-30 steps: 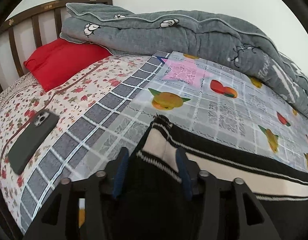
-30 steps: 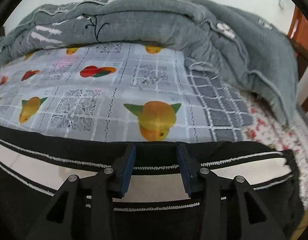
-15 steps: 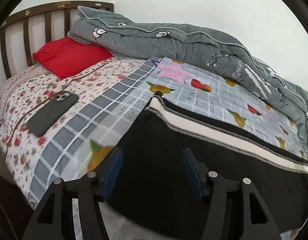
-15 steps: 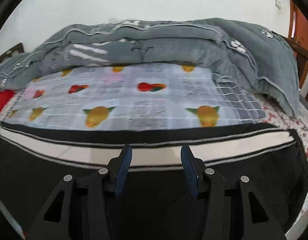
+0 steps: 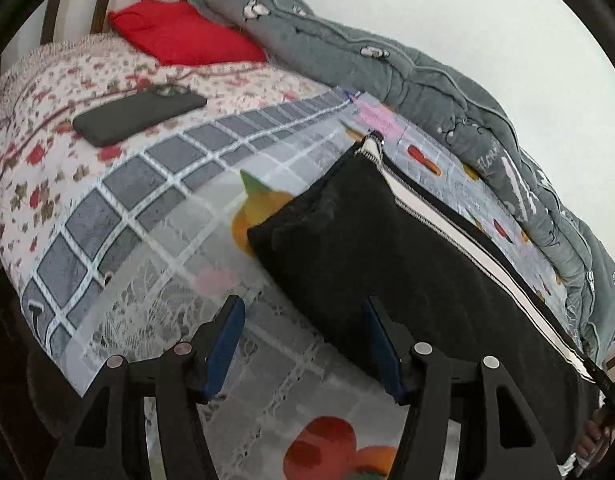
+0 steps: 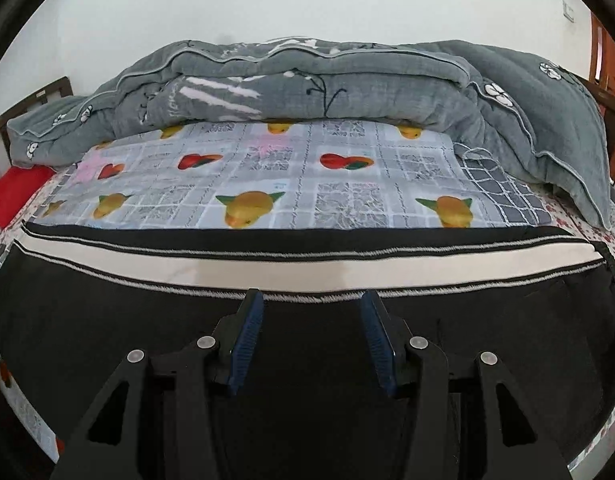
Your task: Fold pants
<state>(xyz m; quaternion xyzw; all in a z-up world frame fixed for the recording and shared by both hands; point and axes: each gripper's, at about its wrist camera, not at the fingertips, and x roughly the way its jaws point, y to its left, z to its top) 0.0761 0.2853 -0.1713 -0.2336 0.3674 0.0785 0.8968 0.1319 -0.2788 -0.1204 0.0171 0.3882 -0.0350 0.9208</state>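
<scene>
Hand-held grippers (image 6: 310,320) over crosswise pants (image 6: 307,344)

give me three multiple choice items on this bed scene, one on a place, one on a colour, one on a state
1. Where does the phone lie?
A. on the floral sheet
B. on the pants
C. on the grey quilt

2. What colour is the pillow by the headboard?
A. blue
B. red
C. white

3. How is the left claw?
A. shut on the pants
B. shut on the phone
C. open, holding nothing

Answers:
1 A, the phone rests on the flowered sheet, apart from the pants.
2 B, the pillow is plainly red.
3 C, its fingers stand apart over the fruit-print cover with nothing between them.
</scene>
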